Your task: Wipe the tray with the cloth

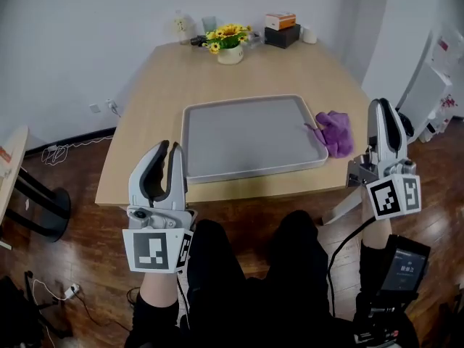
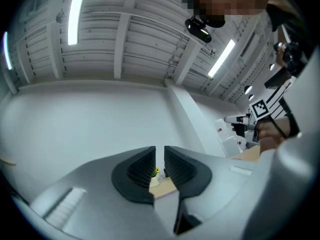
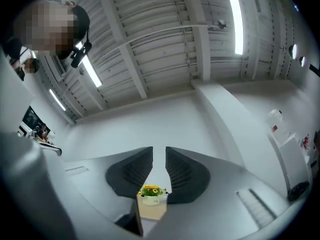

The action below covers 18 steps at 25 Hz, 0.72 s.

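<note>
A grey rectangular tray [image 1: 246,138] lies on the wooden table [image 1: 156,96], near its front edge. A crumpled purple cloth [image 1: 335,131] rests on the table against the tray's right rim. My left gripper [image 1: 170,147] is held up in front of the table's front edge, left of the tray, its jaws together and empty. My right gripper [image 1: 380,104] stands upright to the right of the table, just beyond the cloth and apart from it. In the left gripper view the gripper [image 2: 159,152] points at the ceiling and wall. In the right gripper view the gripper [image 3: 159,152] shows only a slim gap with nothing in it.
A pot of yellow flowers [image 1: 229,46] stands at the table's far edge, with stacked boxes [image 1: 281,29] and a white cup beside it. A round side table [image 1: 10,162] is at the left. White shelving [image 1: 428,93] stands at the right. The person's knees are below the table edge.
</note>
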Each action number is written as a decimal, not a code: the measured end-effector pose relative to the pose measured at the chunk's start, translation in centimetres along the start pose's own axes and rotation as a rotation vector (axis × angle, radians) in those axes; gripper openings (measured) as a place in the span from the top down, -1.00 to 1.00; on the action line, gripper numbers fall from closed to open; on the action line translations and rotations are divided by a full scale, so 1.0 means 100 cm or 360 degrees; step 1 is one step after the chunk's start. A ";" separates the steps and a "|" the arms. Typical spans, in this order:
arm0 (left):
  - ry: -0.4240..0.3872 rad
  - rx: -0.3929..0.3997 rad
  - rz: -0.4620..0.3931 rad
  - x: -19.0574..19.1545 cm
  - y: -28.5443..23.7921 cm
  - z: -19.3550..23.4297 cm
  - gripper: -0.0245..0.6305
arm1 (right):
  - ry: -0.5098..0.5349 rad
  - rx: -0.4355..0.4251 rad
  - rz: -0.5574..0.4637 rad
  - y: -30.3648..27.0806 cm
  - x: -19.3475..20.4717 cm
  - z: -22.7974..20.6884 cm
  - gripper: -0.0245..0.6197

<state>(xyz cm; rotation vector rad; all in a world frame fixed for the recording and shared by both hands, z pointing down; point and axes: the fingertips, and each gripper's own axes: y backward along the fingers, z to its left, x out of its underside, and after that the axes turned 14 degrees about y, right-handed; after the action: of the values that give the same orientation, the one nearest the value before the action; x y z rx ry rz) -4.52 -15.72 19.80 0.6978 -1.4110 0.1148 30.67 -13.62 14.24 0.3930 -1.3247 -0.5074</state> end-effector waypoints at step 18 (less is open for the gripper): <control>0.0013 -0.0019 -0.0032 -0.001 0.002 0.003 0.83 | 0.0223 -0.0082 -0.0011 0.022 -0.004 0.061 0.86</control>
<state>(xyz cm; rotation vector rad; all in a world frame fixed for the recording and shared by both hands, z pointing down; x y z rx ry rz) -4.84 -15.67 19.80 0.7006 -1.3956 0.0932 24.89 -11.51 16.37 0.3837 -1.1733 -0.5099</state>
